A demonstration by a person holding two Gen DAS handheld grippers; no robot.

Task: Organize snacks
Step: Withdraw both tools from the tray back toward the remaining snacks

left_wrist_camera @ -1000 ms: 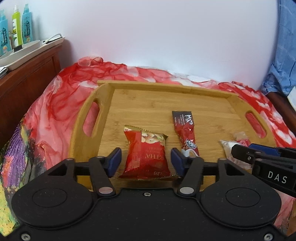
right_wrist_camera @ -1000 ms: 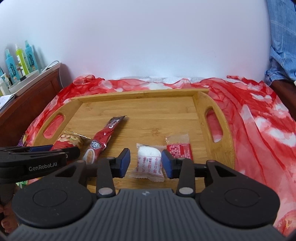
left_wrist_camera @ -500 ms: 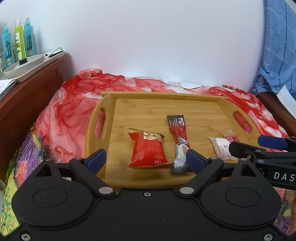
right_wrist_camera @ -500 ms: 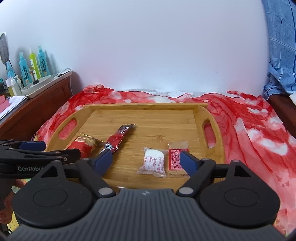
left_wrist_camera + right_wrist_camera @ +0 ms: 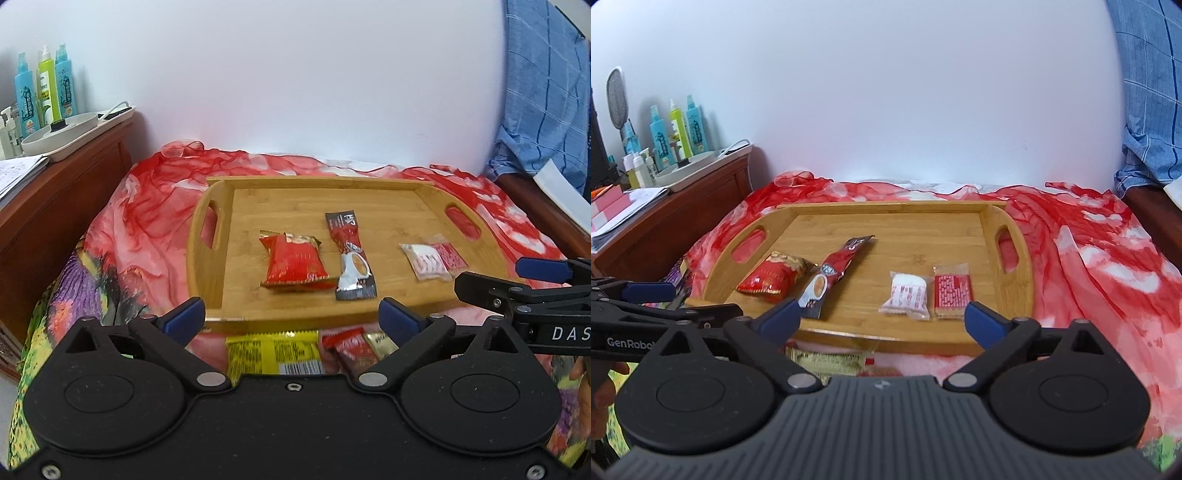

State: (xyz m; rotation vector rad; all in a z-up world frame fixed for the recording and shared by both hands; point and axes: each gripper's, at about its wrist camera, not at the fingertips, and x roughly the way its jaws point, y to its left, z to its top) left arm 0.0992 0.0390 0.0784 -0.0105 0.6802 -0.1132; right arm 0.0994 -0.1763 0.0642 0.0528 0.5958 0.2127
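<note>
A bamboo tray lies on a red cloth. On it sit a red nut packet, a dark red coffee stick, a white wrapped sweet and a red biscuit packet. My left gripper is open and empty, just in front of the tray's near edge. My right gripper is open and empty, also at the near edge. A yellow packet and small red packets lie on the cloth below the grippers.
A wooden cabinet at the left carries a white tray and spray bottles. A blue checked shirt hangs at the right. A white wall stands behind the bed.
Both grippers opened wide, let go of the nut packet and the white sweet, and drew back from the tray. More packets on the cloth came into view.
</note>
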